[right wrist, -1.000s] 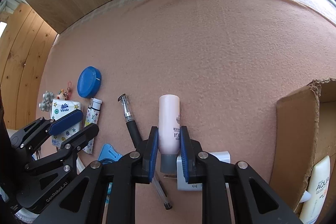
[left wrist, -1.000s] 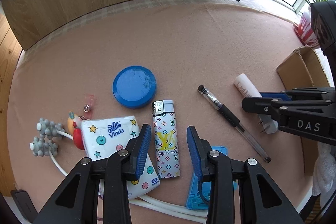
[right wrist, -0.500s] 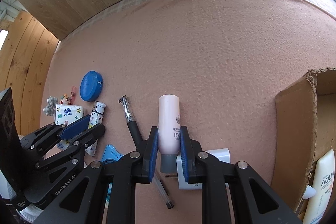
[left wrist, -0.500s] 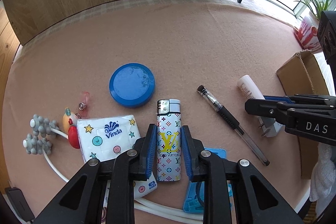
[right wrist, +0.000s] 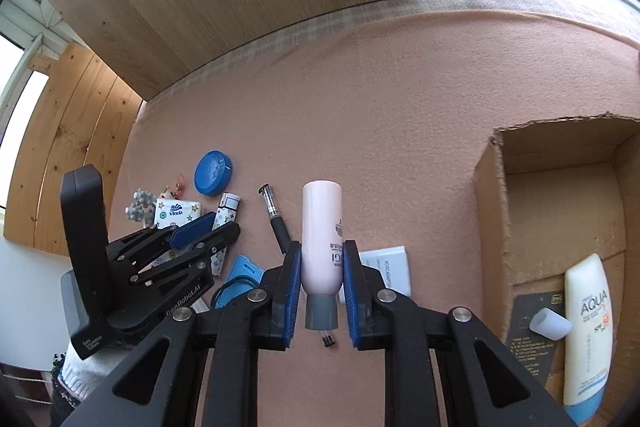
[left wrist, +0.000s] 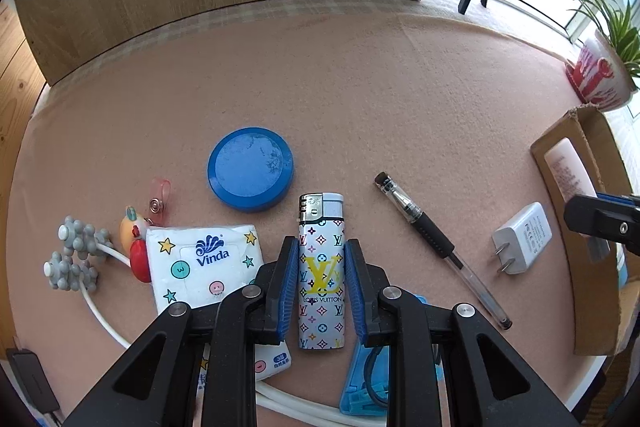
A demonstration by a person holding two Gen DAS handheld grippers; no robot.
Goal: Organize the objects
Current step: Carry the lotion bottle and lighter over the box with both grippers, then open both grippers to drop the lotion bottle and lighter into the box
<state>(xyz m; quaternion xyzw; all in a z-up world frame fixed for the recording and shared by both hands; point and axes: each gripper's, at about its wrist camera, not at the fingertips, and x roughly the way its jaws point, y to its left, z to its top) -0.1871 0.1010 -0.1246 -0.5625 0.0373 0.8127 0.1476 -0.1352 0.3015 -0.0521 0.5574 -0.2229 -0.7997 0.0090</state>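
Pink felt covered the table (left wrist: 360,87) where I worked, a wooden board standing along its far edge. My left gripper (left wrist: 322,275) had its jaws narrowed onto the patterned lighter (left wrist: 322,267), pads pressing both long sides while it lay flat on the felt. My right gripper (right wrist: 322,275) was clamped on the pale pink bottle (right wrist: 322,231), grey cap toward me, raised above the table. To the right stood the cardboard box (right wrist: 490,211), holding a sunscreen tube (right wrist: 588,331) and a dark card (right wrist: 532,331), so I judged the sorting under way. On the felt there lay the pen (left wrist: 436,247), white charger (left wrist: 522,237), blue round lid (left wrist: 250,169), tissue pack (left wrist: 204,263), small keychain toy (left wrist: 134,239) and white cable (left wrist: 96,303), most of the job remaining.
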